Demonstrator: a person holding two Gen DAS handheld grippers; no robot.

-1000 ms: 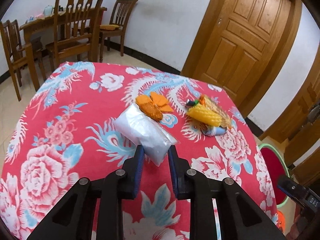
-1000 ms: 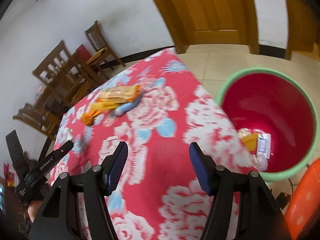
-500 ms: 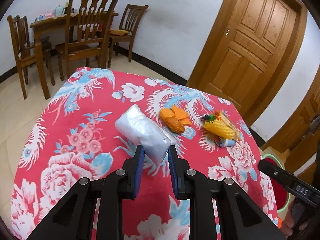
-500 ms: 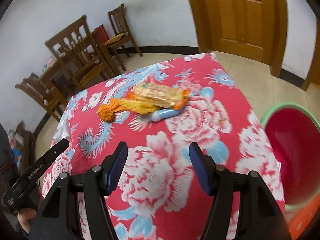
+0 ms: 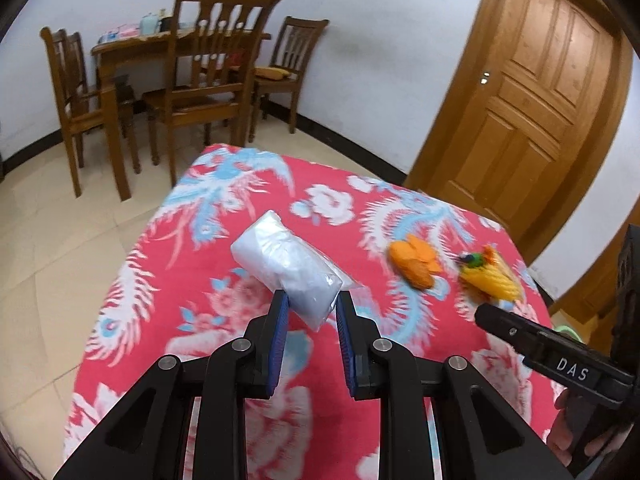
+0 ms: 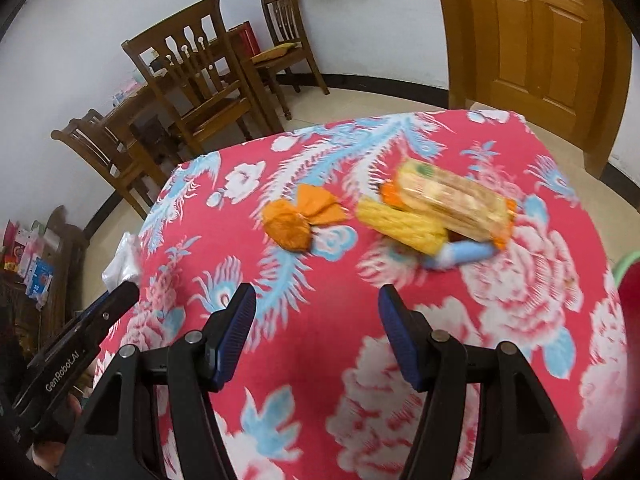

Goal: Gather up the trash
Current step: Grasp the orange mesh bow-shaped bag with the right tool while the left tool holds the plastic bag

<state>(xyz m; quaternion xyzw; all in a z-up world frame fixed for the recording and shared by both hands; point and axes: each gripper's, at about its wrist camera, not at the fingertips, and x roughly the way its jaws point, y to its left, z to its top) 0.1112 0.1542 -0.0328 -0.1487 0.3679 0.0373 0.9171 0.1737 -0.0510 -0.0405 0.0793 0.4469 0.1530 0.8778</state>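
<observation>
Left wrist view shows the left gripper (image 5: 310, 308) with its jaws drawn narrow onto one end of a white plastic bag (image 5: 286, 264), which juts forward above the red floral worktop (image 5: 208, 280); pinching it by the end looks like a carrying hold, letting the soft bag hang free of the cloth on its way to the bin. Right wrist view shows the right gripper (image 6: 316, 320) with jaws spread wide and nothing between them, poised over bare cloth short of the remaining litter, probably so it can drop over whichever piece it picks. That litter lies near the far edge: a crumpled orange wrapper (image 6: 300, 216), and just beside it a heap made of a yellow packet (image 6: 400, 220), a clear biscuit pack (image 6: 452, 200) lying across it, and a pale blue wrapper (image 6: 460, 254) under both. A sliver of the green-rimmed bin (image 6: 628, 276) shows at the right, beside the worktop, handy for drops.
</observation>
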